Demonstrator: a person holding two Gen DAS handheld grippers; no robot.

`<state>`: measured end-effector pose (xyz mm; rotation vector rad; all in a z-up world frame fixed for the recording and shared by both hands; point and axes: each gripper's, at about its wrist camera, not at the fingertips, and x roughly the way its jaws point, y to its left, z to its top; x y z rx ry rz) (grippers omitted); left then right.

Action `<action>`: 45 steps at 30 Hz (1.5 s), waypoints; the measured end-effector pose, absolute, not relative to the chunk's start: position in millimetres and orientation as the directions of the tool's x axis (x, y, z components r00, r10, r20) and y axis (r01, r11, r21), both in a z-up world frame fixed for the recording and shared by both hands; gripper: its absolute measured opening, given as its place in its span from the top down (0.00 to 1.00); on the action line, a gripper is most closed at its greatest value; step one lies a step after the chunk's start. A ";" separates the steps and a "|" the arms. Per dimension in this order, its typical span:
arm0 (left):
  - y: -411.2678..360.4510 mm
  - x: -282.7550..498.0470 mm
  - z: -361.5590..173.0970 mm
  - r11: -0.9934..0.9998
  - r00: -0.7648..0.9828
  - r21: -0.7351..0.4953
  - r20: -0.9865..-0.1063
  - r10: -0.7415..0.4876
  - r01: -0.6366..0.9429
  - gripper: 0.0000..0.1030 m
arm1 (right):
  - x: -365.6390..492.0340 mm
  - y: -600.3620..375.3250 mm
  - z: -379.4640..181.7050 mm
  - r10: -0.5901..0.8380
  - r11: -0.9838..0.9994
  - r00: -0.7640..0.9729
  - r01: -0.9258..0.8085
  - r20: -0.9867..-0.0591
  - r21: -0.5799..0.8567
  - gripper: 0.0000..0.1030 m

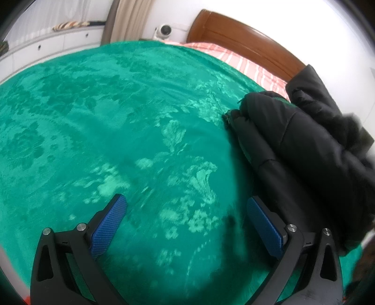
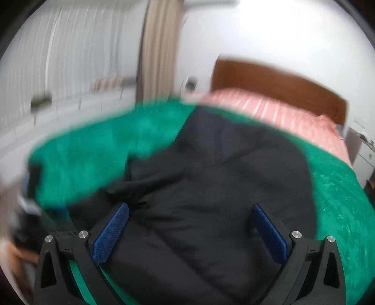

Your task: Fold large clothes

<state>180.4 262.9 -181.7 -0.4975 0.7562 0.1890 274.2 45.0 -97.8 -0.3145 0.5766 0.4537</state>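
Note:
A black padded jacket (image 1: 302, 145) lies bunched on a green blanket (image 1: 105, 122), at the right in the left wrist view. My left gripper (image 1: 186, 199) is open and empty over bare blanket, left of the jacket. In the right wrist view the jacket (image 2: 222, 178) fills the middle, spread on the blanket (image 2: 98, 150). My right gripper (image 2: 189, 208) is open above the jacket, with the fabric between and below its blue pads (image 2: 112, 234). That view is blurred.
A wooden headboard (image 1: 243, 40) and a pink striped sheet (image 1: 246, 63) are at the bed's far end. White cabinets (image 1: 58, 44), a curtain (image 1: 131, 18) and a small white camera (image 1: 164, 30) stand behind the bed.

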 end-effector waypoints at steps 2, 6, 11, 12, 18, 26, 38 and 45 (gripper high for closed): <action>277.3 165.3 -174.9 0.815 0.744 -0.462 -0.666 -0.059 -0.349 0.01 | 270.6 56.8 -119.4 0.281 0.817 0.755 -0.512 -0.592 -0.265 0.00; 284.0 179.2 -165.6 0.740 0.734 -0.646 -0.593 -0.330 -0.190 0.01 | 264.0 60.6 -138.3 0.260 0.794 0.772 -0.513 -0.580 -0.326 0.00; 239.5 256.4 -138.3 0.689 0.559 -0.713 -0.520 -0.646 0.133 0.01 | 261.0 63.3 -146.8 0.249 0.784 0.783 -0.509 -0.570 -0.356 0.00; 230.5 272.4 -140.6 0.710 0.521 -0.690 -0.559 -0.645 0.140 0.00 | 259.7 61.1 -145.8 0.248 0.784 0.782 -0.509 -0.572 -0.355 0.00; 209.0 312.8 -157.1 0.796 0.416 -0.578 -0.688 -0.594 0.180 0.00 | 237.2 0.9 -96.4 0.398 0.803 0.655 -0.587 -0.642 -0.101 0.06; 216.7 325.7 -173.9 0.752 0.342 -0.640 -0.679 -0.650 0.158 0.00 | 298.9 -201.3 -130.5 0.623 0.779 0.436 -0.271 -0.649 0.566 0.01; 202.2 345.2 -184.9 0.751 0.286 -0.648 -0.700 -0.654 0.130 0.00 | 405.0 -169.9 -196.3 0.875 0.479 0.186 -0.194 -0.447 0.856 0.01; 163.4 334.0 -147.5 0.889 0.378 -0.453 -0.813 -0.443 0.068 0.17 | 371.1 -108.6 -129.1 0.680 0.710 0.339 -0.527 -0.651 0.468 0.12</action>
